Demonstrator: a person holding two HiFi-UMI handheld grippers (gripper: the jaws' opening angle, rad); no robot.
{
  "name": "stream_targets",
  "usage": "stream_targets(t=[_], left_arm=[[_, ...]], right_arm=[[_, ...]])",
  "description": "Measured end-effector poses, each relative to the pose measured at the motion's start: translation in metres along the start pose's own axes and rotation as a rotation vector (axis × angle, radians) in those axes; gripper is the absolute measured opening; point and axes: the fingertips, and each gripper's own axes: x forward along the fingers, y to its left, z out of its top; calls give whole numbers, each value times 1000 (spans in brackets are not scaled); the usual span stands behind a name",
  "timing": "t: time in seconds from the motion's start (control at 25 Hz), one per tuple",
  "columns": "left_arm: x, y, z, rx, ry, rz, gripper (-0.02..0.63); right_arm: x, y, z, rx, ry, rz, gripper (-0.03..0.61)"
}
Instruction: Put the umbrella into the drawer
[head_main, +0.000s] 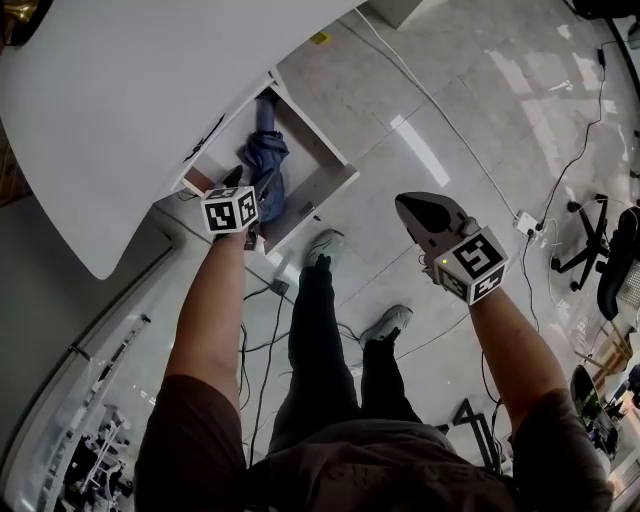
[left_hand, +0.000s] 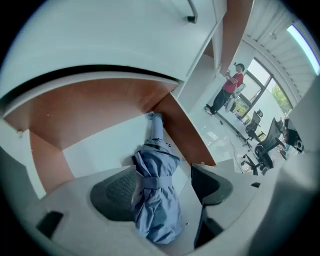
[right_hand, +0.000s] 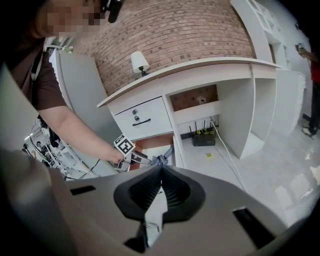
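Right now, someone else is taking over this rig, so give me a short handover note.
Left tongs: open, straddling the folded umbrella, not clamped on it.
Right tongs: shut, empty, held out over the floor, away from the drawer.
Umbrella: lying inside the open drawer.
Done: umbrella is in.
Left: lift the left tongs clear, then probably push the drawer shut.

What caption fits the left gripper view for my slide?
Left gripper, jaws open, above the folded blue umbrella lying in the open drawer.
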Motion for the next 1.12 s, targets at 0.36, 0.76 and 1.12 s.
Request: stream_targets(t=[0.36, 0.76, 1.12], left_arm=[[-54, -26, 22, 37, -61, 3, 324], [-110, -105, 85, 120, -142, -60, 243], [-169, -225, 129, 219, -213, -208, 34]], right_arm=[[-43, 3, 25, -2, -31, -36, -6], [-152, -8, 73, -9, -128, -150, -6], [-303, -23, 80, 28, -214, -313, -6]])
